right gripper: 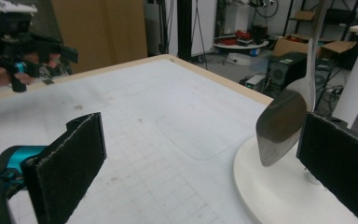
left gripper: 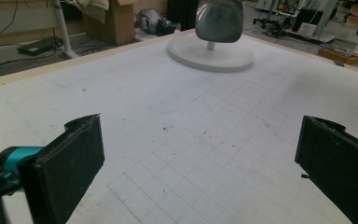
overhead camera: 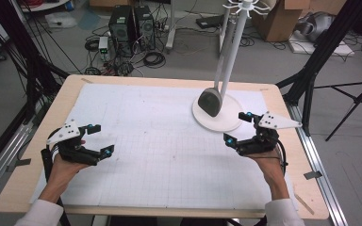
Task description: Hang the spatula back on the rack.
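Observation:
A white stand with a tall pole [overhead camera: 234, 42] rises from a round base [overhead camera: 226, 120] at the table's far right. From its top hangs a spatula with a dark metal blade [overhead camera: 210, 101], [left gripper: 219, 19], [right gripper: 279, 125] just above the base. My right gripper [overhead camera: 238, 127] is open just right of the base, jaws wide apart, nothing between them. My left gripper [overhead camera: 101, 140] is open at the table's left, also empty. In the right gripper view the left gripper [right gripper: 32, 51] shows far off across the table.
A white gridded mat [overhead camera: 169, 141] covers the wooden table [overhead camera: 52, 113]. Beyond the far edge stand computer towers [overhead camera: 132, 28], cables and cardboard boxes [overhead camera: 283, 19] on the floor. Black tripod legs [overhead camera: 311, 70] stand at the right of the table.

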The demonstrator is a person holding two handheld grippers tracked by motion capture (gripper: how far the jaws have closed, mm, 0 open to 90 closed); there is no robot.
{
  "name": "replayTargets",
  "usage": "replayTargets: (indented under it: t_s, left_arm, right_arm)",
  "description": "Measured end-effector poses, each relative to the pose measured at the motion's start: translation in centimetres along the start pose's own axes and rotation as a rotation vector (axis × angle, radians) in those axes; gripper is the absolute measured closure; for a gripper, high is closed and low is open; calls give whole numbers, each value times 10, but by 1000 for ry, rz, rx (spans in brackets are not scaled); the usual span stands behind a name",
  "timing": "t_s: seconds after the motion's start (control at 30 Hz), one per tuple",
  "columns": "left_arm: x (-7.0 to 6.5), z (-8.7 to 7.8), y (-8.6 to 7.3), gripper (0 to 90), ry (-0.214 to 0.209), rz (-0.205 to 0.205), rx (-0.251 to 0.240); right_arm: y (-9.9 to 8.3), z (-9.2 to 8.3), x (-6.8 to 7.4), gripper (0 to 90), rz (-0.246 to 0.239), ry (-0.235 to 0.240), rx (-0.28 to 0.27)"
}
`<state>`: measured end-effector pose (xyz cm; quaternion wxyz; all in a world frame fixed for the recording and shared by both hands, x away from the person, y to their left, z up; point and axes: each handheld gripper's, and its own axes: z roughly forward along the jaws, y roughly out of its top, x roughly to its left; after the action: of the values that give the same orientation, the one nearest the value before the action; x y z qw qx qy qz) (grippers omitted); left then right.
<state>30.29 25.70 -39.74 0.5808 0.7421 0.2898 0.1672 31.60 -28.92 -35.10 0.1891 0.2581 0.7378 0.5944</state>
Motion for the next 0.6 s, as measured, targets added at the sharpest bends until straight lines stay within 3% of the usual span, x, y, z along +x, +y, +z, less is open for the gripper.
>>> replayTargets:
  t_s: [0.27, 0.37, 0.6]
  left_arm:
    - [-4, -3, -3, 17, 5, 5, -5]
    - [-6, -4, -5, 17, 5, 6, -2]
    - [-5, -6, -6, 17, 12, 3, -2]
  right_arm:
    - [-30, -11, 3, 2, 21, -14, -15]
    - [-37, -13, 3, 2, 27, -31, 10]
    - [-45, -14, 0, 2, 39, -34, 12]
